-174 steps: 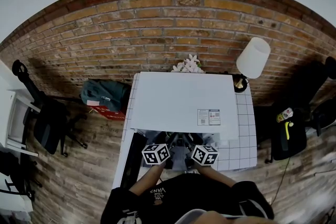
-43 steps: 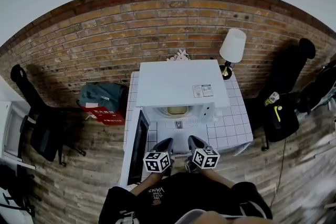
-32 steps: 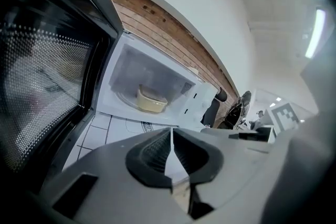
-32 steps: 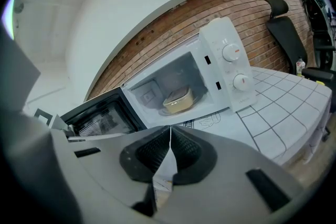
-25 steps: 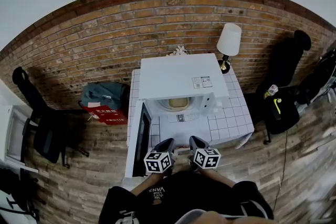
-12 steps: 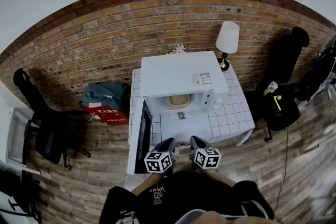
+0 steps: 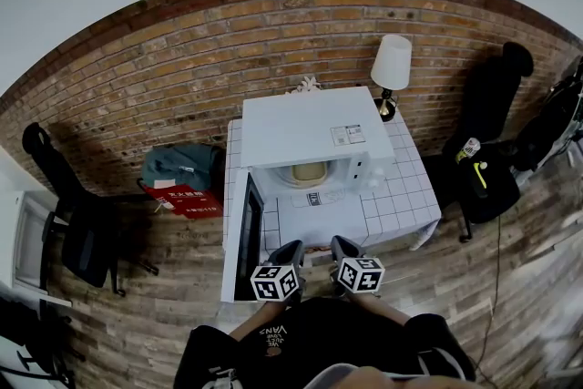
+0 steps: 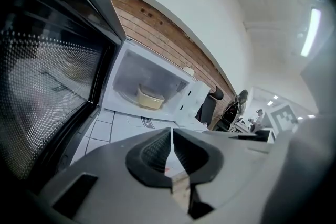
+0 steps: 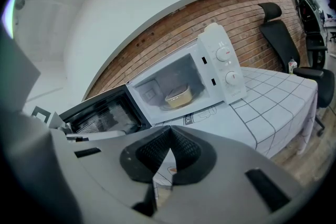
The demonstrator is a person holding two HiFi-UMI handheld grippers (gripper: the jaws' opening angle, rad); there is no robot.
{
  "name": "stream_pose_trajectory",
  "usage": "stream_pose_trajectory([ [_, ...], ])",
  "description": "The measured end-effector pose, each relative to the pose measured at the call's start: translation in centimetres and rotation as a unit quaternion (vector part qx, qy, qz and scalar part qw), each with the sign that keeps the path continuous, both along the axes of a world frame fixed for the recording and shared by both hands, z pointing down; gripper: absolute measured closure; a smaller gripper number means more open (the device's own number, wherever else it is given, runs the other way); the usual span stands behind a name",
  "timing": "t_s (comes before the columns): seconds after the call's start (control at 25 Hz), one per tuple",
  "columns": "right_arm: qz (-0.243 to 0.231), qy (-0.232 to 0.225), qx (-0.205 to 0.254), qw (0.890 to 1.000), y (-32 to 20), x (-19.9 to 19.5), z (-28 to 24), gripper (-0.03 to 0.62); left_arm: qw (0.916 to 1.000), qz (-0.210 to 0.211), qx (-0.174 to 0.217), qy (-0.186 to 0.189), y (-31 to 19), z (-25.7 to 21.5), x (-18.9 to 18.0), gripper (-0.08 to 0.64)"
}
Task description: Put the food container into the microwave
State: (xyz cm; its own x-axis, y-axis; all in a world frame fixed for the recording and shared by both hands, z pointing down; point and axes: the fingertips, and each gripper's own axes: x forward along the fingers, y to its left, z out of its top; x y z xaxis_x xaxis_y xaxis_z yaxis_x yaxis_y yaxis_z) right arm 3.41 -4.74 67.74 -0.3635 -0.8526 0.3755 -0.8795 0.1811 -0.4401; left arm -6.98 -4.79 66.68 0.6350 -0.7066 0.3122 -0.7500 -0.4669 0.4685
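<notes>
A white tiled table (image 7: 405,200) stands by a brick wall (image 7: 182,59). Nearest, at 6 o'clock, the left gripper (image 8: 172,147) and right gripper (image 9: 169,152) — both shut, empty. Farther, at 12, the food container (image 7: 308,173) sits inside the open microwave (image 7: 310,127).

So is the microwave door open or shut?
Open. The microwave door stands swung out to the left, and the food container shows inside the cavity.

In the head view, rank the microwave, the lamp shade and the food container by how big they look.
1. microwave
2. lamp shade
3. food container, partly hidden inside the microwave
</notes>
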Motion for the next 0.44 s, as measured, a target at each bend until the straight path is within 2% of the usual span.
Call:
stream_pose_trajectory([
  [0.44,-0.004,0.001,0.001,1.000,-0.11,-0.19,-0.33,0.588,1.0000,0.000,0.001,0.003,-0.31,-0.19,0.18,0.538],
])
